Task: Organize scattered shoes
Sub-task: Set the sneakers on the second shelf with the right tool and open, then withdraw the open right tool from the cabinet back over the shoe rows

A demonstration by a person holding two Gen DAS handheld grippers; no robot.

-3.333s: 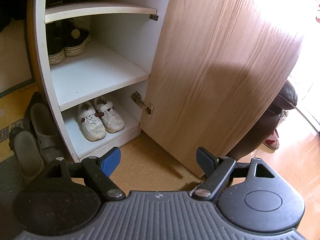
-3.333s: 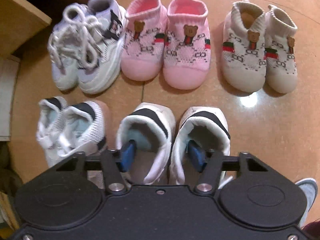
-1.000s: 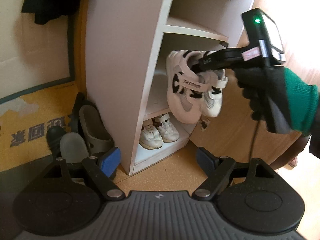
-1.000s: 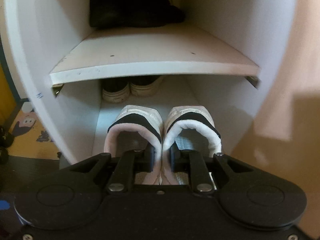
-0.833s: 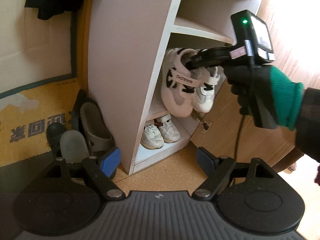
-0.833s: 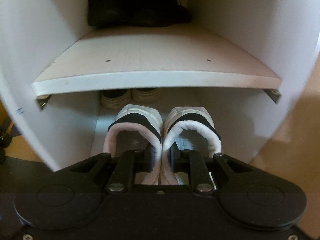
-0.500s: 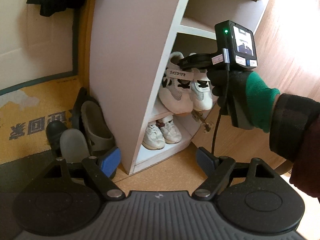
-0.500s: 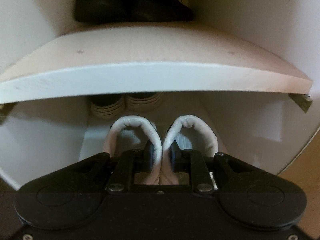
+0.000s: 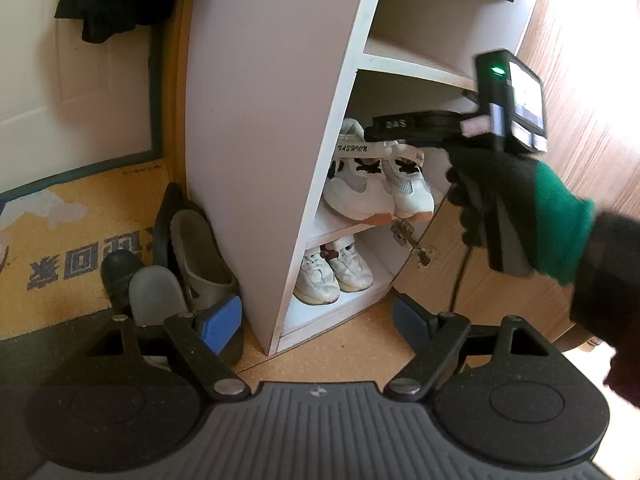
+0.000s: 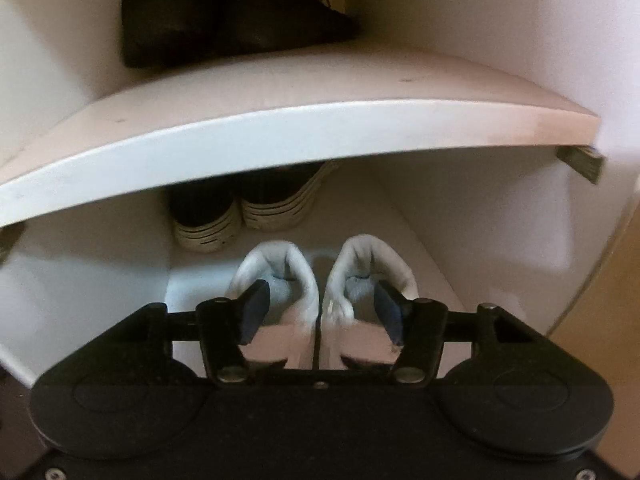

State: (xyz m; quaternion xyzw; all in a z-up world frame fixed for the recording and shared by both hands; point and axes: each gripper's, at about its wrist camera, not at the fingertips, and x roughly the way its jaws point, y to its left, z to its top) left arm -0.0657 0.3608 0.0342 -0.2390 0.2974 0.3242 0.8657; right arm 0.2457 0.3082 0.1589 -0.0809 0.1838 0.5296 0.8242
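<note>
At the far left of the left wrist view a yellow doormat (image 9: pixel 76 240) lies on the floor, and some dark and grey slippers (image 9: pixel 176 256) stand just beside the white side panel of the shoe cabinet (image 9: pixel 260 128). The left claw (image 9: pixel 318 322) hangs low in front of the cabinet with its jaws wide apart and nothing between them.

Inside the cabinet, a small pair of white sneakers (image 9: pixel 334 270) sits on the bottom shelf. On the shelf above it stands the white pair with black marks (image 9: pixel 378 184), toes toward the open front. The right claw (image 10: pixel 320 312) reaches over this pair from the right, held by a hand in a black and green glove (image 9: pixel 516 204). Its jaws have just been opening; each blue pad (image 10: pixel 252 312) now stands inside one shoe collar, apart from the inner walls it pinched, so the pair rests free on the shelf.

In the right wrist view, dark shoes with pale soles (image 10: pixel 248 208) stand deeper on the same shelf, behind the white pair. On the board above stands a pair of black shoes (image 10: pixel 224 8). At the far right the wooden cabinet door (image 9: pixel 580 92) stands open.
</note>
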